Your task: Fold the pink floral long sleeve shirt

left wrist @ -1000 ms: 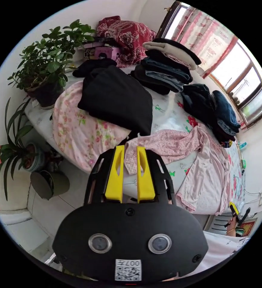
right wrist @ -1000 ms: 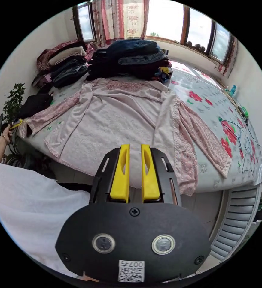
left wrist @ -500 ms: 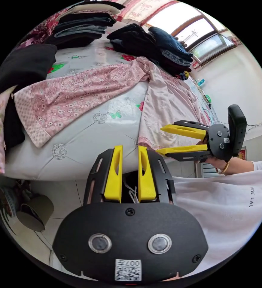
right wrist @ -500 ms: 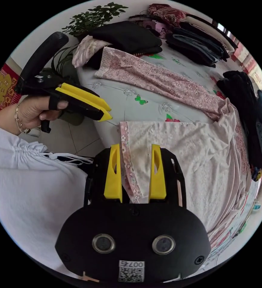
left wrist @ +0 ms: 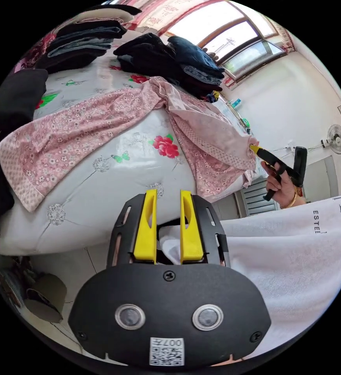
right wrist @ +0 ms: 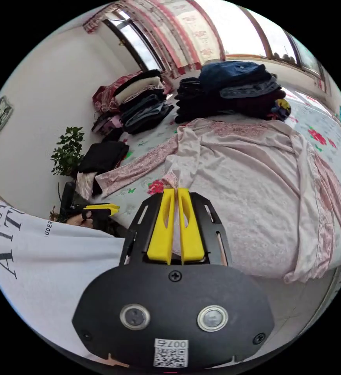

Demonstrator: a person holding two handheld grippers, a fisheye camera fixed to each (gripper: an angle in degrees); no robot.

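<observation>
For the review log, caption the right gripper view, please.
Right gripper shut on the pink floral shirt's hem, lifting it over the bed.

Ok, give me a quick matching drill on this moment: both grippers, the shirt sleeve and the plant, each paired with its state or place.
Things:
1. right gripper
2. left gripper
3. pink floral sleeve
4. potted plant

States or places:
A. stretched flat across the bed
B. against the wall
C. open, holding nothing
D. shut on the shirt's edge

Pairs: 1-D, 2-C, 3-A, 4-B

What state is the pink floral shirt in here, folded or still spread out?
Mostly spread: the pink floral shirt lies open across the bed, one sleeve stretched flat. The right tongs pinch one hem corner, lifting it.
</observation>
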